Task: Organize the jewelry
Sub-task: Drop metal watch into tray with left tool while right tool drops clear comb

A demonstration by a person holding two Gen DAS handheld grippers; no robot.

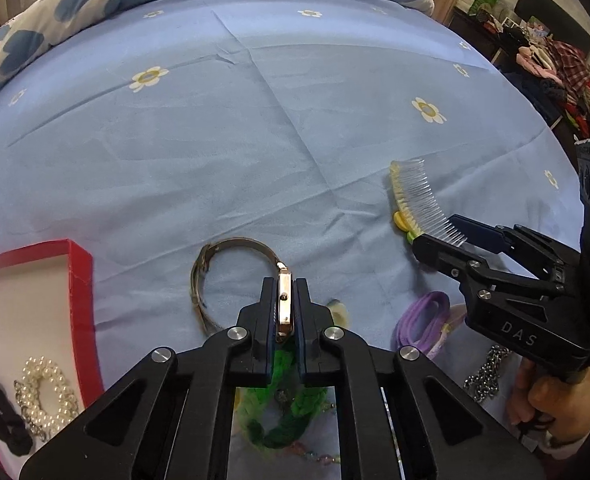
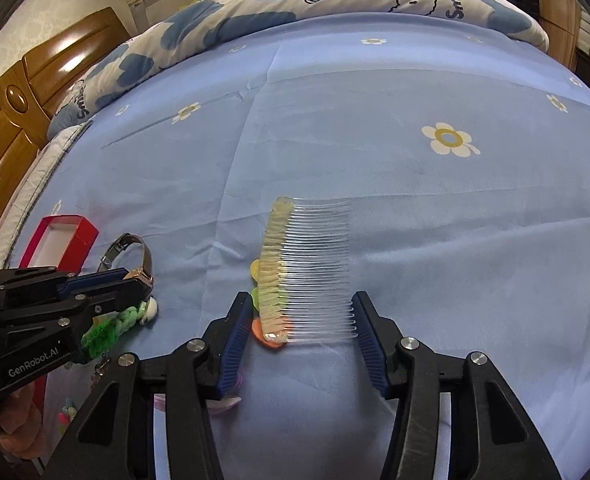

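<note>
The left tongs point(image 1: 285, 308) grip the wristwatch point(image 1: 283, 300) at lower centre; next it goes to the red box point(image 1: 79, 264) at lower left. The right tongs point(image 2: 301, 320) stand wide around the hair comb point(image 2: 307, 268).

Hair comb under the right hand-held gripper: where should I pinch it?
Straddle the hair comb crosswise near its close end, one finger on the yellow spine, the other on the clear tooth tips. It lies flat, lengthwise between the open right hand-held gripper, so descend from above.

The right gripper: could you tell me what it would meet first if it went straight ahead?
The right gripper is open, its fingers either side of the hair comb, so it would likely meet that comb first.
</note>
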